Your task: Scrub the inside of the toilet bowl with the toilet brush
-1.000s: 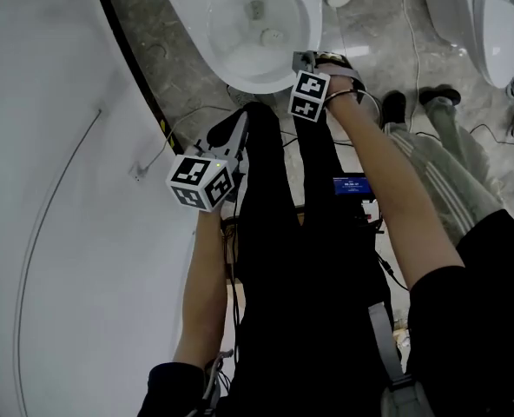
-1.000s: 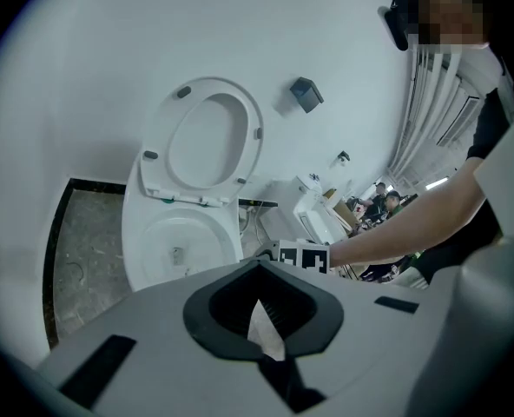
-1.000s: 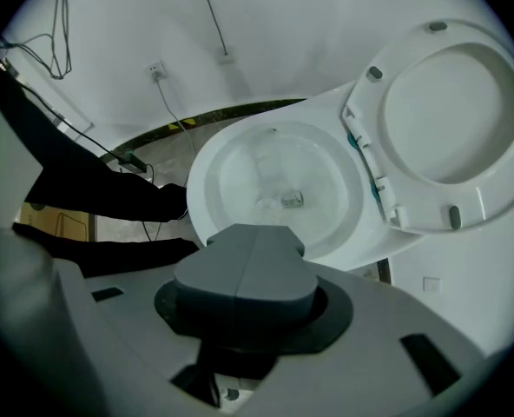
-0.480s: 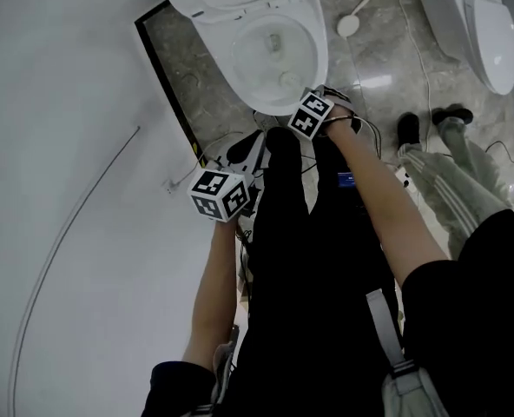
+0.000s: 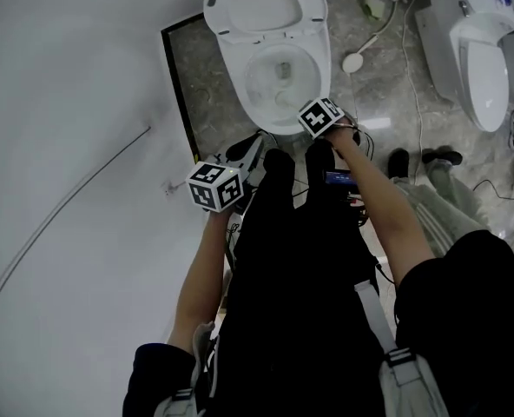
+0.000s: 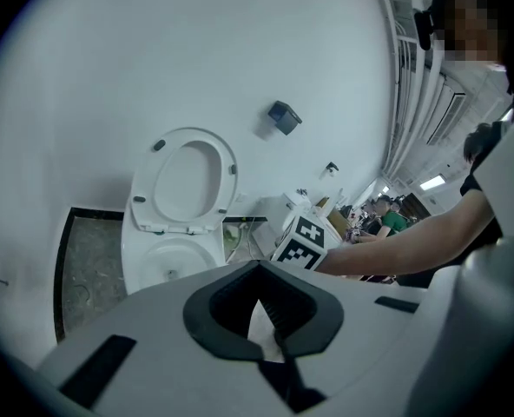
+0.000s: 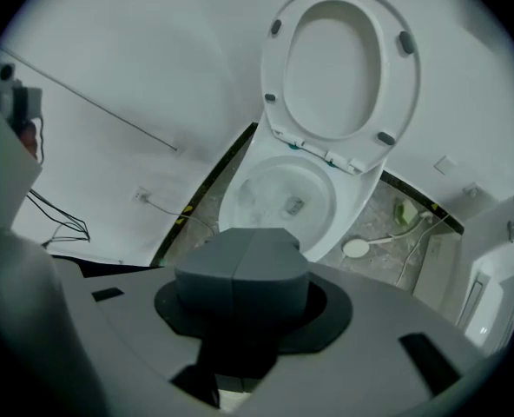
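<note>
A plain white wall (image 5: 66, 146) fills the left of the head view, meeting a grey marbled stone floor (image 5: 200, 85) along a black edging strip. On that floor stands the white ceramic toilet (image 5: 319, 68), its oval seat (image 7: 402, 94) tipped up against the wall and its bowl open and wet-looking, straight ahead of both grippers. A second white toilet (image 5: 474, 59) stands well apart to the right. The person's black-clothed legs (image 5: 300, 276) run down the middle, and another person's grey striped trouser leg (image 5: 439, 198) shows at the right.

The left gripper (image 6: 261, 307) hangs low and left of the bowl, its dark ribbed jaws parted with nothing between them (only pale floor shows through the gap). The right gripper (image 7: 242, 263) hovers near the bowl's front rim, jaws pressed flat together and empty.

A small white round disc on a cord (image 5: 354, 62) lies on the floor between the two toilets.
</note>
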Tool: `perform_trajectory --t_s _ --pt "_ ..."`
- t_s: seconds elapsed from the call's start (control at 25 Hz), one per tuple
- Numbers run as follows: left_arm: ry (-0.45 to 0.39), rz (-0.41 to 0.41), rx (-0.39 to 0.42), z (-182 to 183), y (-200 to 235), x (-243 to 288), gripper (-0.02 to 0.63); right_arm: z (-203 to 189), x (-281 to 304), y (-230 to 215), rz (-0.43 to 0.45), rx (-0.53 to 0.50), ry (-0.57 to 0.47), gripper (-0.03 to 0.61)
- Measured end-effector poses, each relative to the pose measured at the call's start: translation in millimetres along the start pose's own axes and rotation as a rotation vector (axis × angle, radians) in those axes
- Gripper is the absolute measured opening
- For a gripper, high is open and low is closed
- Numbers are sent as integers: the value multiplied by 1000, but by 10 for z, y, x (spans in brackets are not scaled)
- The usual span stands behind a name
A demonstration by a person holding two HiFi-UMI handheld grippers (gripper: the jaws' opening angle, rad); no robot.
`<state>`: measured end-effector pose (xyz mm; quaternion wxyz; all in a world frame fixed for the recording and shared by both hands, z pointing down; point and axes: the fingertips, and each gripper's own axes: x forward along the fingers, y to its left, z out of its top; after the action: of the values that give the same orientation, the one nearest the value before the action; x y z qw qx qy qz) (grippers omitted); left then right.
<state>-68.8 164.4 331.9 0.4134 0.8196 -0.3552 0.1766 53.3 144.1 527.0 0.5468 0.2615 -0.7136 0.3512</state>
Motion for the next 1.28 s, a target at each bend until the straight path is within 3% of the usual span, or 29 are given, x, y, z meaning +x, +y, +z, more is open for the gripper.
perform_trajectory --t_s 0.44,0.68,1.0,1.28 --pt "-78 -35 26 205 -418 -62 6 40 -1194 -51 69 30 -260 157" --pt "-132 -48 42 429 -552 -112 7 38 -1801 -2 13 -43 -371 158" --pt "-199 -70 65 696 -674 -288 8 -9 -2366 168 41 -12 -532 157" --pt "-215 -81 78 700 -779 -394 7 -66 -2653 216 55 60 -630 158"
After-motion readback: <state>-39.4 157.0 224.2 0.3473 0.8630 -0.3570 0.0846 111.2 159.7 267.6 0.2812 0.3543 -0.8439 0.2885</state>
